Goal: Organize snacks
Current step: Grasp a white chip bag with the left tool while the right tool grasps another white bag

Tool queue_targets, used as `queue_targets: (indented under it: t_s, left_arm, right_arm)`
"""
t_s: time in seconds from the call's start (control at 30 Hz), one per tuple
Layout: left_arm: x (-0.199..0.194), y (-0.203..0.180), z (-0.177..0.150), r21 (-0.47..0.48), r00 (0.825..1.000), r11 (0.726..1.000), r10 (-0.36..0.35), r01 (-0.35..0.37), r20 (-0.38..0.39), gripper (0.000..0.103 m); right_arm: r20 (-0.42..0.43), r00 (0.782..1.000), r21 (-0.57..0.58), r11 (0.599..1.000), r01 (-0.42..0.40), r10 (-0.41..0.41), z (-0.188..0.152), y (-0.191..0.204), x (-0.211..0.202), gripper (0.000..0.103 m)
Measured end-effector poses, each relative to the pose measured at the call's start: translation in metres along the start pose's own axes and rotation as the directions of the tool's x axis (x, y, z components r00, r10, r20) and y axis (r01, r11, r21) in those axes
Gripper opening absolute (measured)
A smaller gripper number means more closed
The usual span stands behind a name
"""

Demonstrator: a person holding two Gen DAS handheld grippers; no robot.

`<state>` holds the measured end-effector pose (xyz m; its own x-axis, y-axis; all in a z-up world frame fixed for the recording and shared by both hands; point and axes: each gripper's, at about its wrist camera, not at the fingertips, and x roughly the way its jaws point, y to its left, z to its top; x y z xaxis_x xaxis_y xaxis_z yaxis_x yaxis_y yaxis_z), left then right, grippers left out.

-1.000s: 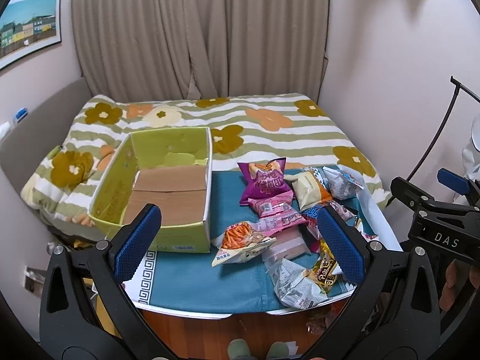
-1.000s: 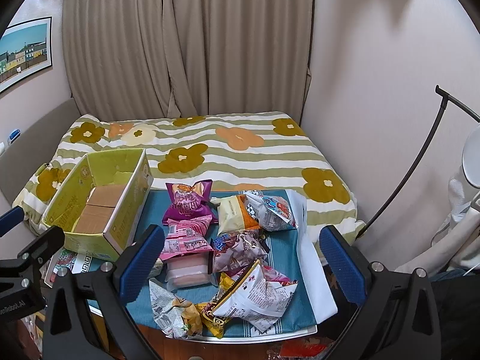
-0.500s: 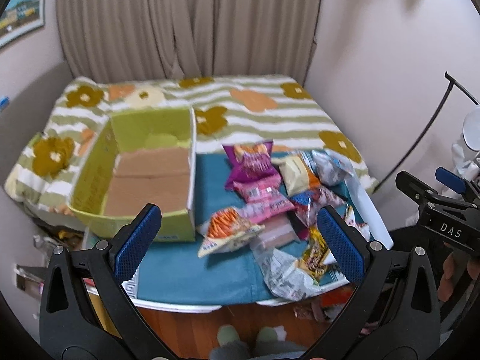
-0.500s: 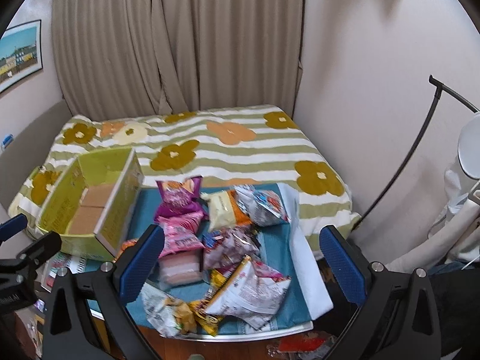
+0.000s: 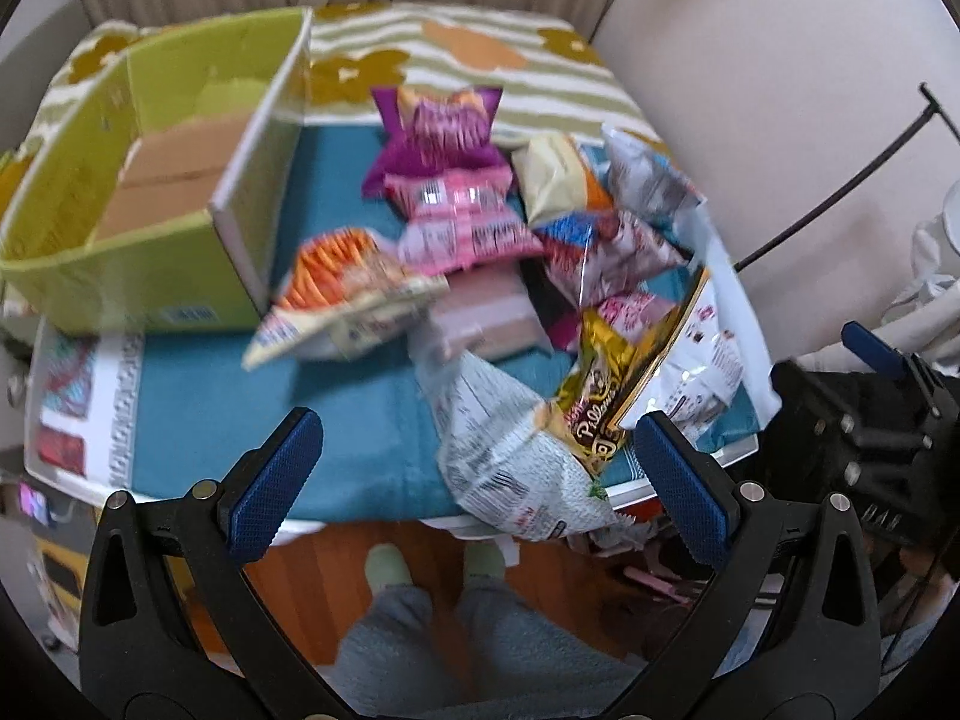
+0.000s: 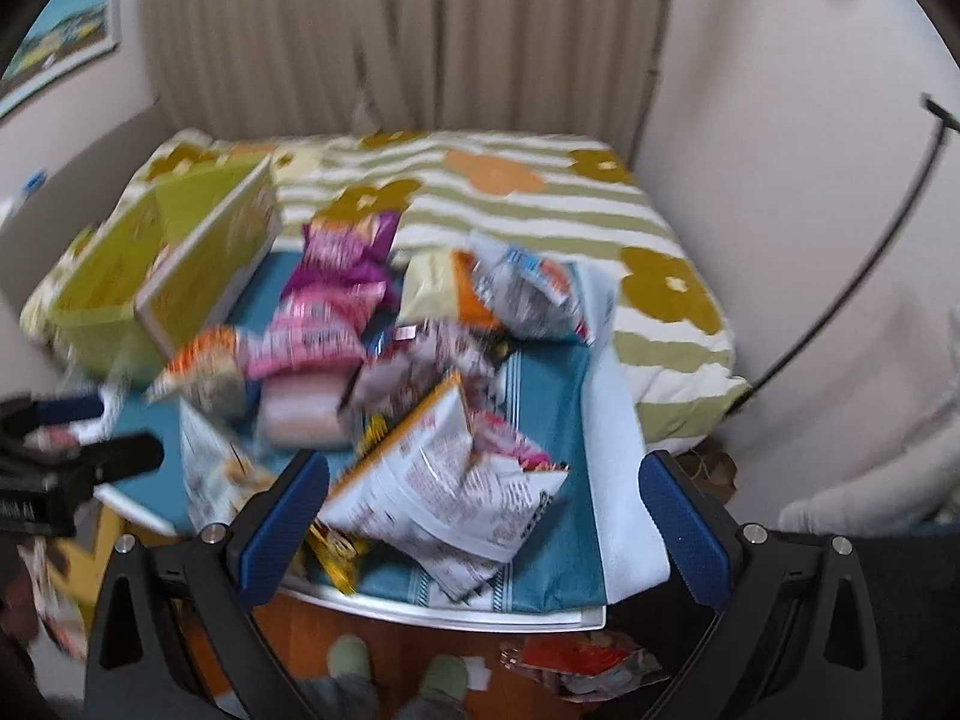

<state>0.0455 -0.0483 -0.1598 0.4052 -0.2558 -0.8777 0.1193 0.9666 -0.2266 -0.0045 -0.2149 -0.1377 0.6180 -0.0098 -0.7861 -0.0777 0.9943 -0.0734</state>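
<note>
Both claws hang over the near edge of the counter (image 5: 198, 438), which is draped in a teal cloth and carries a loose heap of snack packets. The left claw (image 5: 480, 480) is spread wide with nothing between its blue pads, and the right claw (image 6: 486, 510) is likewise released and empty. Neither touches a packet.

The green cardboard box (image 5: 120, 276) sits on the counter's left side, open at the top and seemingly bare inside but for its brown flaps; judging from the task, it is the likely home for the snacks. Just beside its near corner lies an orange packet (image 5: 342, 282), with a pink packet (image 5: 462, 234) and a purple packet (image 5: 438, 132) behind it. Nearest the person, a white crumpled packet (image 5: 516, 462) overhangs the counter's edge, touching a gold packet (image 5: 606, 384).

The step in hand looks like the approach: sorting has not begun, since no packet is in the box. The next move calls for choosing one packet, probably the white one in front of the left claw, lowering the pads to either side of it and closing gently, as the slack film will crumple and may slip. The frames are blurred, so fine detail is uncertain
</note>
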Motion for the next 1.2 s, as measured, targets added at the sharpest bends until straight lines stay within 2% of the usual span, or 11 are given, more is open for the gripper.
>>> queue_targets:
  t_s: [0.2, 0.33, 0.47, 0.53, 0.57, 0.63, 0.8, 0.87, 1.13, 1.17, 1.2]
  left_arm:
    - [0.041, -0.012, -0.014, -0.076, 0.998, 0.996, 0.05, -0.053, -0.047, 0.103]
    - [0.061, -0.01, -0.023, -0.122, 0.994, 0.988, 0.089, -0.096, -0.065, 0.102]
    - [0.076, -0.004, -0.029, -0.172, 0.991, 0.979, 0.096, -0.11, -0.091, 0.101]
    - [0.082, -0.002, -0.031, -0.194, 0.992, 0.976, 0.079, -0.097, -0.097, 0.092]
    - [0.085, 0.0, -0.031, -0.208, 0.992, 0.974, 0.07, -0.09, -0.101, 0.089]
    - [0.09, 0.001, -0.032, -0.22, 0.992, 0.972, 0.059, -0.083, -0.113, 0.075]
    - [0.092, -0.003, -0.033, -0.211, 0.991, 0.972, 0.083, -0.104, -0.108, 0.069]
    - [0.091, -0.002, -0.035, -0.213, 0.991, 0.971, 0.086, -0.107, -0.105, 0.066]
    - [0.083, -0.007, -0.039, -0.21, 0.989, 0.968, 0.124, -0.139, -0.084, 0.062]
    - [0.08, -0.006, -0.04, -0.207, 0.988, 0.968, 0.129, -0.143, -0.08, 0.062]
    - [0.076, -0.007, -0.038, -0.202, 0.988, 0.968, 0.135, -0.147, -0.074, 0.062]
  right_arm:
    - [-0.034, 0.994, -0.2, 0.973, -0.112, 0.108, -0.02, -0.004, 0.039, 0.103]
    - [-0.03, 0.988, -0.341, 0.927, -0.154, 0.153, -0.03, 0.0, 0.054, 0.103]
    - [-0.036, 0.983, -0.449, 0.876, -0.176, 0.179, -0.036, 0.008, 0.071, 0.103]
    - [-0.039, 0.98, -0.478, 0.858, -0.19, 0.196, -0.037, 0.01, 0.079, 0.103]
    - [-0.04, 0.979, -0.485, 0.852, -0.196, 0.202, -0.037, 0.011, 0.081, 0.102]
    - [-0.038, 0.976, -0.497, 0.843, -0.207, 0.216, -0.037, 0.013, 0.086, 0.102]
    - [-0.042, 0.969, -0.504, 0.832, -0.232, 0.244, -0.035, 0.013, 0.09, 0.096]
    - [-0.046, 0.967, -0.506, 0.829, -0.239, 0.251, -0.035, 0.013, 0.092, 0.087]
    - [-0.062, 0.958, -0.493, 0.826, -0.273, 0.28, -0.033, 0.009, 0.09, 0.069]
    - [-0.062, 0.957, -0.489, 0.827, -0.276, 0.282, -0.032, 0.008, 0.089, 0.061]
    - [-0.067, 0.955, -0.485, 0.827, -0.284, 0.288, -0.032, 0.008, 0.088, 0.059]
